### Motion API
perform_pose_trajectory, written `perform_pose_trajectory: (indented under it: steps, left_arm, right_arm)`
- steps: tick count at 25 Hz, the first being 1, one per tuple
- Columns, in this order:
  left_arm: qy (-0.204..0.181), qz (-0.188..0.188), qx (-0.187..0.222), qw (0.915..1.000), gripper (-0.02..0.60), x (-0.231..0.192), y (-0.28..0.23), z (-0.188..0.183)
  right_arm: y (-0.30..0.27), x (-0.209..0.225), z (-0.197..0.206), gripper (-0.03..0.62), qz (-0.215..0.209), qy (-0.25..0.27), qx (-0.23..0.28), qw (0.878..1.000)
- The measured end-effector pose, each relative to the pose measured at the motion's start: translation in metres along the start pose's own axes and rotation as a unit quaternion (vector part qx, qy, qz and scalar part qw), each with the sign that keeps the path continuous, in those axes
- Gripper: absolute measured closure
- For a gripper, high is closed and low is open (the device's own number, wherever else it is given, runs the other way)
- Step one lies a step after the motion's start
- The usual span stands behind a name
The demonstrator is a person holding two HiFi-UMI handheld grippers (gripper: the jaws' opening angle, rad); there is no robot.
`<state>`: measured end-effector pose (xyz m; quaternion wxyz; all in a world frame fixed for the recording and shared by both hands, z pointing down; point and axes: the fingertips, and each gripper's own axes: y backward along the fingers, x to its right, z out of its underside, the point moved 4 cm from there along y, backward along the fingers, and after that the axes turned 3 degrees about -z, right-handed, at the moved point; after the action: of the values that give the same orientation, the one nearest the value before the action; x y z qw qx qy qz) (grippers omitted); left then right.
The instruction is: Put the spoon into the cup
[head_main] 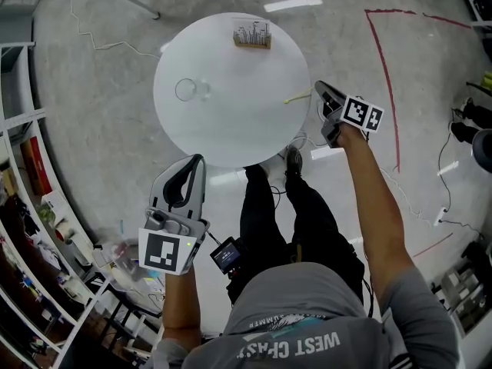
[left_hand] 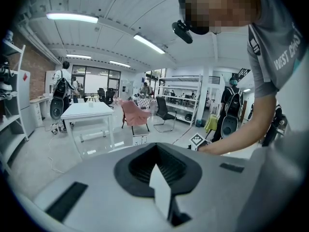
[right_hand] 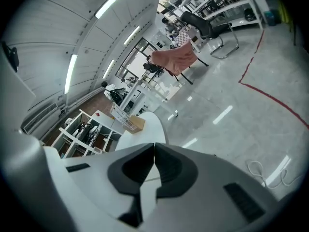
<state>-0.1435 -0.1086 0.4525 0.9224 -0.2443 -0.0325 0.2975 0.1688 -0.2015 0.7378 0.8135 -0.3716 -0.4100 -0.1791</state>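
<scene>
Spoon (head_main: 297, 97) lies at right edge of round table (head_main: 231, 141), long axis left-right. Right gripper (head_main: 320, 89) jaws are together at its right end, seemingly pinching the handle. Cup (head_main: 186, 89) sits well left across the table. Left gripper (head_main: 198, 161) is closed, empty, off the table. Shirt (head_main: 323, 337) reads "WEST C…".

Bright, even light is given by ceiling strip lamps (left_hand: 72, 17), seen above and to the left of the left claw (left_hand: 155, 145). Pale glare streaks (right_hand: 223, 114) are laid on the glossy floor (right_hand: 270, 129) beyond and to the right of the right claw (right_hand: 153, 145). The white surface (head_main: 231, 91) is washed nearly featureless in the head view. Both gripper views are bent strongly at the edges, with black corners, and each claw's parts nearest the lens are rendered soft.
</scene>
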Motion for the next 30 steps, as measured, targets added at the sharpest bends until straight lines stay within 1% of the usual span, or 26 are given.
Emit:
perform_pose_trajectory:
  steps: [5, 14, 21, 30]
  left_arm:
    - [-0.002, -0.006, 0.012, 0.9999, 0.580, -0.007, 0.005, -0.005]
    - [-0.003, -0.026, 0.038, 0.9989, 0.580, -0.018, 0.016, -0.015]
    - [-0.002, -0.040, 0.052, 0.9978, 0.580, -0.019, 0.023, -0.022]
    - [-0.005, -0.066, 0.078, 0.9948, 0.580, -0.037, 0.037, -0.034]
  right_arm:
    - [0.005, -0.006, -0.003, 0.588, 0.000, -0.012, 0.011, 1.000]
    - [0.009, -0.025, -0.010, 0.589, -0.006, -0.006, 0.018, 1.000]
    - [0.008, -0.047, -0.026, 0.589, -0.025, 0.000, 0.025, 0.999]
    - [-0.016, -0.093, -0.041, 0.589, -0.067, -0.004, 0.031, 0.997]
